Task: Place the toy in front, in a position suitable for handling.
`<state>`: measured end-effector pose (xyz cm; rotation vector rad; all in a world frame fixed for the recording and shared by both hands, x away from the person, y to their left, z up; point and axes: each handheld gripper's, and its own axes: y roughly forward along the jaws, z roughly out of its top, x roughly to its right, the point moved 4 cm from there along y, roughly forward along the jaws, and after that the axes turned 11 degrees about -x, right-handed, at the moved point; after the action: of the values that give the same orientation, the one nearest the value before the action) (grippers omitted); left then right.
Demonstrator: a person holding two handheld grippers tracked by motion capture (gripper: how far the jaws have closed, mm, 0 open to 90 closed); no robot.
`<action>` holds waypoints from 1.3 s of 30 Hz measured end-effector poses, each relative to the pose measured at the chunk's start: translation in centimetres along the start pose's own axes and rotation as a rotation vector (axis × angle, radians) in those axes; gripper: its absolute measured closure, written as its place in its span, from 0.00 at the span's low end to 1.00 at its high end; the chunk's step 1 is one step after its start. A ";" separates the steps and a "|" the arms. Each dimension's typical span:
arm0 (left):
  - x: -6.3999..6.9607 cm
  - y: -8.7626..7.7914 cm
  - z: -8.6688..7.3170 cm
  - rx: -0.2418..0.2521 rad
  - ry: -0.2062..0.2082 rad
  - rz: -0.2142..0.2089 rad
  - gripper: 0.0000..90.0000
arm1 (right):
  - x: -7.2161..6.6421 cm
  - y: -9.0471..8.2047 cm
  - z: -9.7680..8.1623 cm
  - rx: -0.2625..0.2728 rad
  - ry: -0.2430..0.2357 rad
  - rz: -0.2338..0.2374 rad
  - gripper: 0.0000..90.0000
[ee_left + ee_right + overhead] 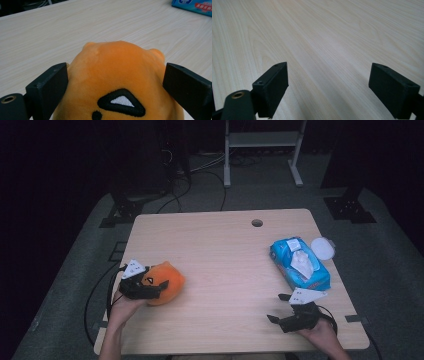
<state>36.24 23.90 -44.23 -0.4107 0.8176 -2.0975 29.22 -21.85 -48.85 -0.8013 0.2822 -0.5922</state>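
An orange plush toy [167, 281] with a black and white stitched face lies near the left edge of the wooden table [220, 245]. My left gripper [158, 288] reaches over it from the left. In the left gripper view its two black jaws sit against both sides of the plush toy [117, 65], and the fabric fills the gap between them. My right gripper [278, 308] hovers low over bare wood near the front right corner. Its jaws stand wide apart in the right gripper view [328, 77] with nothing between them.
A blue pack of wet wipes [299, 263] lies at the right side of the table, with a white round lid [323, 248] just beyond it. A cable hole [257, 223] sits near the far edge. Dark floor, cables and a metal stand surround the table.
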 end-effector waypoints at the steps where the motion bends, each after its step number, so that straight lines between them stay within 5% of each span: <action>1: 0.0 0.0 -0.1 -0.005 -0.003 -0.001 0.07 | 0.0 0.0 0.0 0.000 -0.003 -0.001 0.16; 9: -0.4 0.7 -0.9 -0.029 -0.045 -0.017 0.04 | -0.2 0.0 0.0 -0.004 -0.011 -0.001 0.16; 15: -0.5 0.8 -1.2 -0.013 -0.036 -0.024 0.06 | -0.3 0.1 0.0 -0.018 -0.023 0.008 0.20; 28: 0.2 0.3 -0.8 -0.008 0.001 0.019 0.38 | -0.3 0.1 0.0 -0.013 -0.030 -0.001 0.20; 30: 0.2 0.1 -0.8 -0.001 -0.007 0.012 0.39 | -0.3 0.1 0.0 -0.011 -0.031 -0.001 0.20; 35: -0.6 -0.5 -0.9 0.065 -0.104 -0.058 0.42 | -0.2 0.1 0.1 -0.003 -0.027 -0.004 0.20; 36: -0.7 -0.8 -0.8 0.093 -0.103 -0.023 0.43 | -0.2 0.0 0.1 0.000 -0.025 -0.008 0.20; 39: -0.5 -1.3 -0.2 0.127 -0.098 -0.012 0.43 | -0.1 0.0 0.1 -0.001 -0.025 -0.014 0.20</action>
<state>35.61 24.97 -43.51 -0.4461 0.6227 -2.1095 29.19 -21.71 -48.79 -0.8114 0.2545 -0.5946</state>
